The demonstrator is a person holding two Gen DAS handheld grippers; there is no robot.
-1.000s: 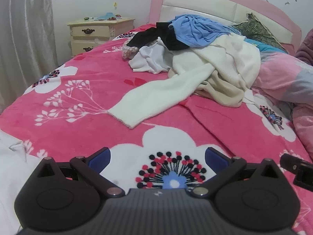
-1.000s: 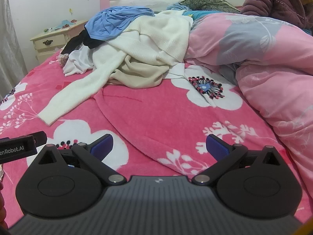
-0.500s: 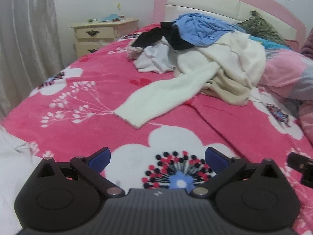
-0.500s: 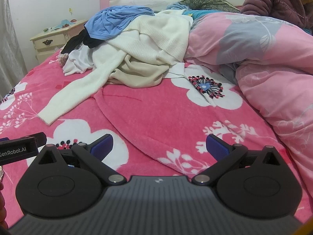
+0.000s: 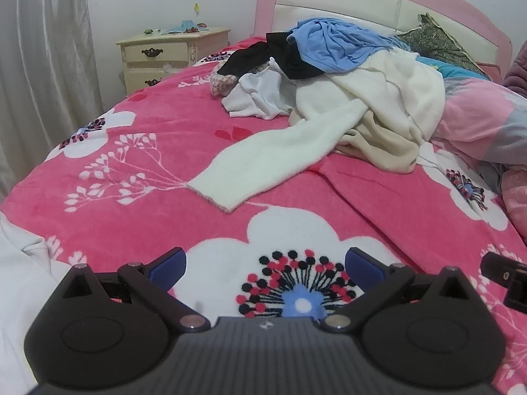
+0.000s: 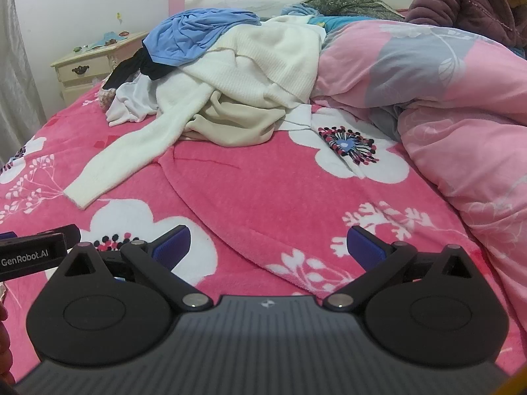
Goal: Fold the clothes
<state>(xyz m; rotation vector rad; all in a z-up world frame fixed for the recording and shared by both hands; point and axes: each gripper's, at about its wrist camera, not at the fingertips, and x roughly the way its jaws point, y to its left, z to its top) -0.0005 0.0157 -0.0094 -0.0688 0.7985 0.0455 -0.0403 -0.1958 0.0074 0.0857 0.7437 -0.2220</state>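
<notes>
Both claws, left claw [image 5: 265,265] and right claw [image 6: 268,242], hang with fingers spread wide apart and empty over the pink bedspread [image 5: 158,138]. Ahead of them lies the heap of clothes [image 5: 369,98], cream sweater sleeve [image 5: 260,164] nearest. Risk (my judgement): tugging that sleeve could drag tangled garments along.

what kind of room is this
Almost certainly a home bedroom: a bed with a pink-and-cream padded headboard, a pink floral fleece blanket, a cream bedside drawer cabinet, and a loose pile of unfolded clothes on the bed.
</notes>
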